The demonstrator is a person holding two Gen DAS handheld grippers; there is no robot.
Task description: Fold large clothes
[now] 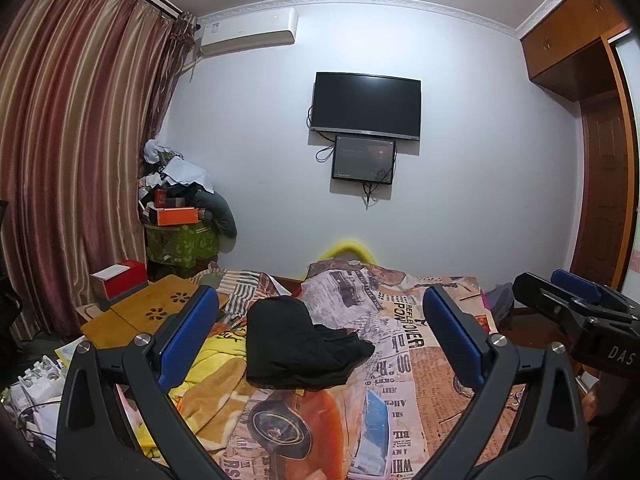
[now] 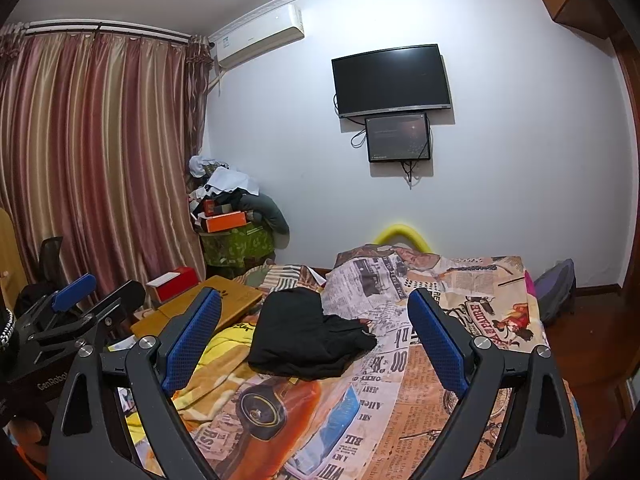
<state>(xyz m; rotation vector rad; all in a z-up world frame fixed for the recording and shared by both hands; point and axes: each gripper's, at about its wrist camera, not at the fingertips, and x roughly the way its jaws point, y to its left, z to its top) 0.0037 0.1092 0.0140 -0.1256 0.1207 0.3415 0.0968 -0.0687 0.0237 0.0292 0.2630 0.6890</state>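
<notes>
A black garment lies bunched on the bed's newspaper-print cover, a little ahead of both grippers; it also shows in the right wrist view. My left gripper is open and empty, held above the bed short of the garment. My right gripper is open and empty too, beside it; it shows at the right edge of the left wrist view. The left gripper shows at the left edge of the right wrist view. A yellow garment lies at the black one's left.
A wooden lap desk with a red and white box sits on the bed's left side. A pile of boxes and clothes stands in the corner by the curtain. A backpack is on the floor at right.
</notes>
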